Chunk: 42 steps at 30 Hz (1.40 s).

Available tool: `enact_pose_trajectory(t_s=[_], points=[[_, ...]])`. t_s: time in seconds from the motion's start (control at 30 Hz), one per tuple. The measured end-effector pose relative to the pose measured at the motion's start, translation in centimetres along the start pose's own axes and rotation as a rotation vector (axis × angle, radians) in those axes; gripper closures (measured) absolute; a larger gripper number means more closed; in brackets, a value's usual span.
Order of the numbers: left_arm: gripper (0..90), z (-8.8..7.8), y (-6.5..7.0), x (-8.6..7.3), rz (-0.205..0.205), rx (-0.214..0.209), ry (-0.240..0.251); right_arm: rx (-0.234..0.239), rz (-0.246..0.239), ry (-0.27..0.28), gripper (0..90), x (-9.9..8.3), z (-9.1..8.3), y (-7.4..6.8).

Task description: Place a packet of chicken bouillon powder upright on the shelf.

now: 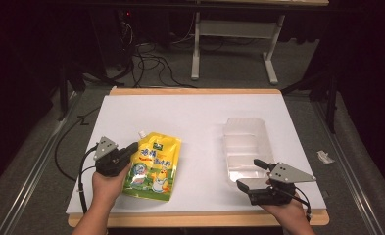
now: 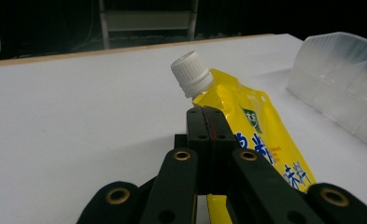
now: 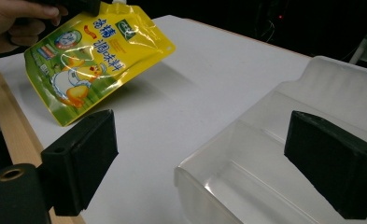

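Yellow pouch (image 1: 153, 166), white cap (image 2: 191, 73), perhaps a cartoon chicken; clear tray (image 1: 246, 149).

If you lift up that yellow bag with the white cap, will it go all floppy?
Probably a bit. The yellow pouch looks like soft crinkly film, so it likely bends and sags below where the left gripper pinches its edge. Its shiny surface may be slippery. The white cap looks hard.

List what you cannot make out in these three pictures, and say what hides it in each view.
- Yellow spouted pouch, left gripper view: its lower part is hidden behind the left tongs.
- Pouch print, high view: too small to read.
- Clear plastic tray, right gripper view: near end cut off by the bottom edge, far wall partly behind a pad of the right tongs.
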<state>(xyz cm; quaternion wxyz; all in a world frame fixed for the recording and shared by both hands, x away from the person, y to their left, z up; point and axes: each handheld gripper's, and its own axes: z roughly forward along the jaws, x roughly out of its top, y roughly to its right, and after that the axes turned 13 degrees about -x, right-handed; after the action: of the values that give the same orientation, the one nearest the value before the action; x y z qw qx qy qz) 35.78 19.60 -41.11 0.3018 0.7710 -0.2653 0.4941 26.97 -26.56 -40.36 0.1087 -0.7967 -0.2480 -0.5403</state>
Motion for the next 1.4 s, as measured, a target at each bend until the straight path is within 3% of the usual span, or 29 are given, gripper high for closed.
enact_pose_trajectory(t_s=[0.27, 0.43, 0.97, 1.4], points=[[90.0, -2.0, 2.0, -0.1, 0.047, -0.002, 0.065, 0.030, 0.004, -0.016, 9.4, 0.4, 0.9, -1.9], [90.0, -2.8, 2.7, -0.4, 0.069, -0.007, 0.092, 0.068, 0.046, -0.028, 9.6, 1.1, 1.8, -3.4], [90.0, -4.2, 4.6, -0.2, 0.170, -0.027, 0.116, 0.093, 0.077, -0.062, 10.4, 4.3, 6.8, -7.3], [90.0, -4.9, 5.1, -0.5, 0.175, -0.027, 0.120, 0.166, 0.090, -0.080, 8.8, 5.5, 10.8, -10.4]])
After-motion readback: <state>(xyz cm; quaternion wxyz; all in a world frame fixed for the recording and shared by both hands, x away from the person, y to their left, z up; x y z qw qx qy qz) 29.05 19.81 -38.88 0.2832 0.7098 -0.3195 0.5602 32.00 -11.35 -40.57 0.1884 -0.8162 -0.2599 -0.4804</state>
